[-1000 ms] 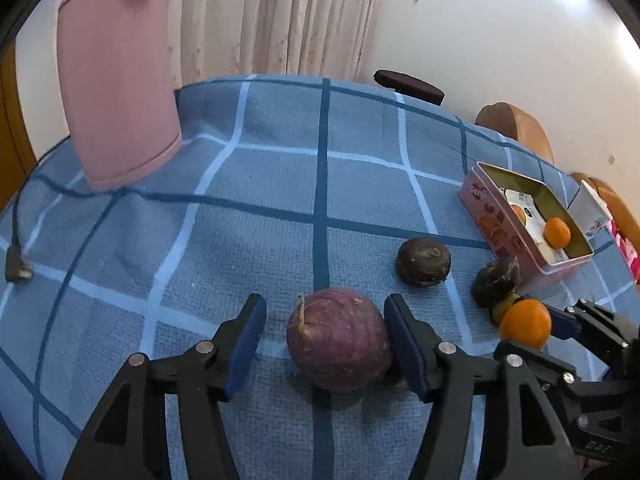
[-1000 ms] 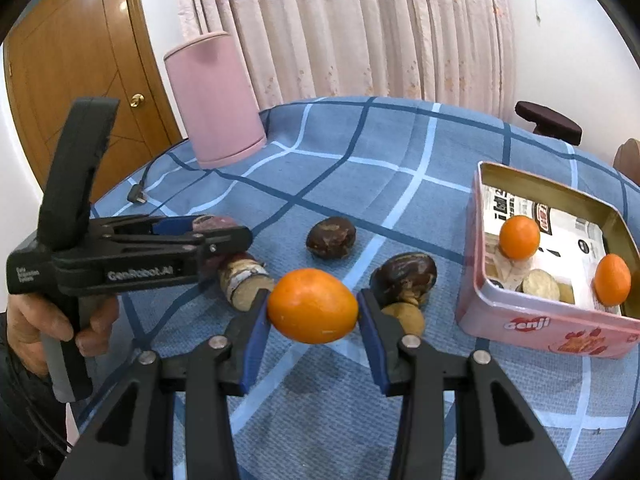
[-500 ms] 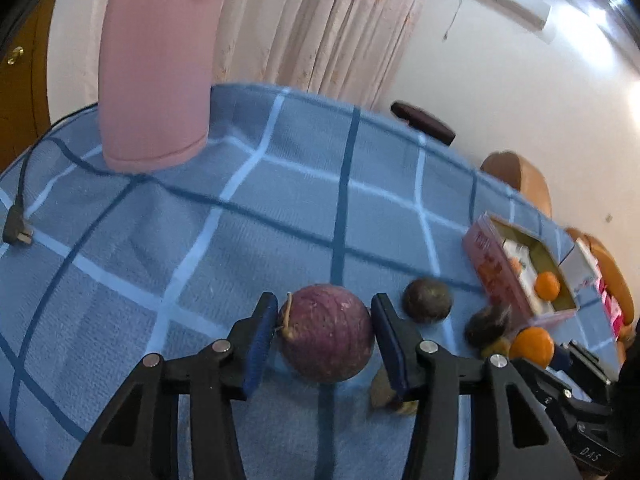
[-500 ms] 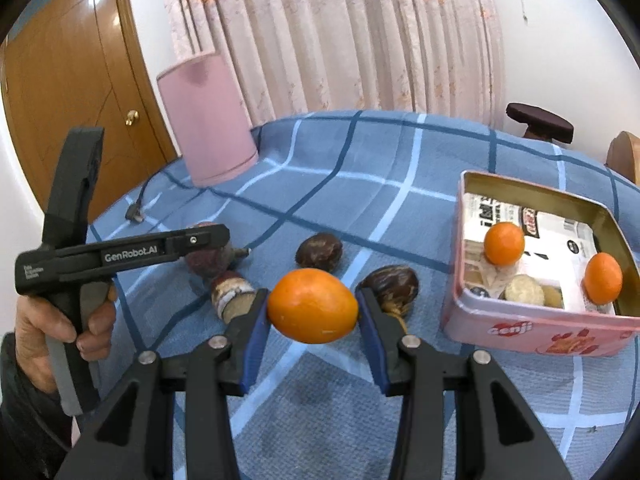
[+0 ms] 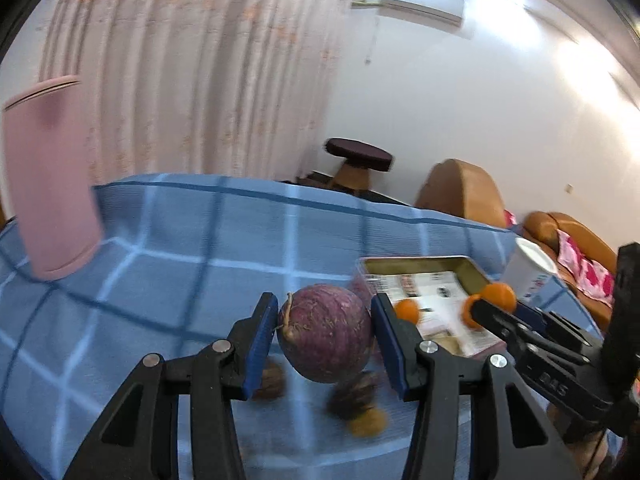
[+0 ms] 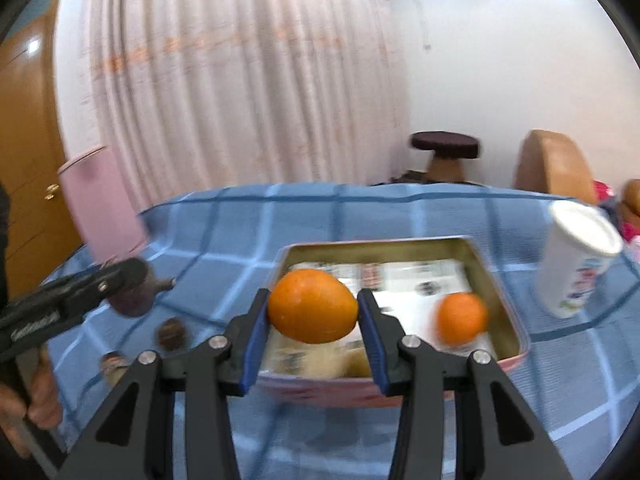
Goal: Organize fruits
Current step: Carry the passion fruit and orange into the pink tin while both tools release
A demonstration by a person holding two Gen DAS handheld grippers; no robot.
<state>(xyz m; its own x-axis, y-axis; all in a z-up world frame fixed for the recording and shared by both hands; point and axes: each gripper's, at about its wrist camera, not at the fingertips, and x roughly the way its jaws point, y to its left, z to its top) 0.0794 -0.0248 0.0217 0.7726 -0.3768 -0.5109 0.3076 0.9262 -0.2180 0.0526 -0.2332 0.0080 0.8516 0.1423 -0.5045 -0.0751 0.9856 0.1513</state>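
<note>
My left gripper (image 5: pixel 325 334) is shut on a round purple fruit (image 5: pixel 325 332) and holds it above the blue checked tablecloth, left of the pink tin (image 5: pixel 464 266). My right gripper (image 6: pixel 313 312) is shut on an orange (image 6: pixel 313 306) and holds it over the near left part of the tin (image 6: pixel 508 312). Another orange (image 6: pixel 460 318) lies inside the tin. Two dark fruits (image 6: pixel 173 334) lie on the cloth left of the tin. The right gripper with its orange also shows in the left wrist view (image 5: pixel 490 306).
A tall pink container (image 6: pixel 102 204) stands at the table's far left. A white cup (image 6: pixel 576 264) stands right of the tin. A stool (image 6: pixel 444 152) and brown chairs (image 6: pixel 554 168) stand beyond the table's far edge.
Both grippers have risen and swung right toward the tin. The purple fruit has come off the cloth. The orange has moved from beside the tin to over it.
</note>
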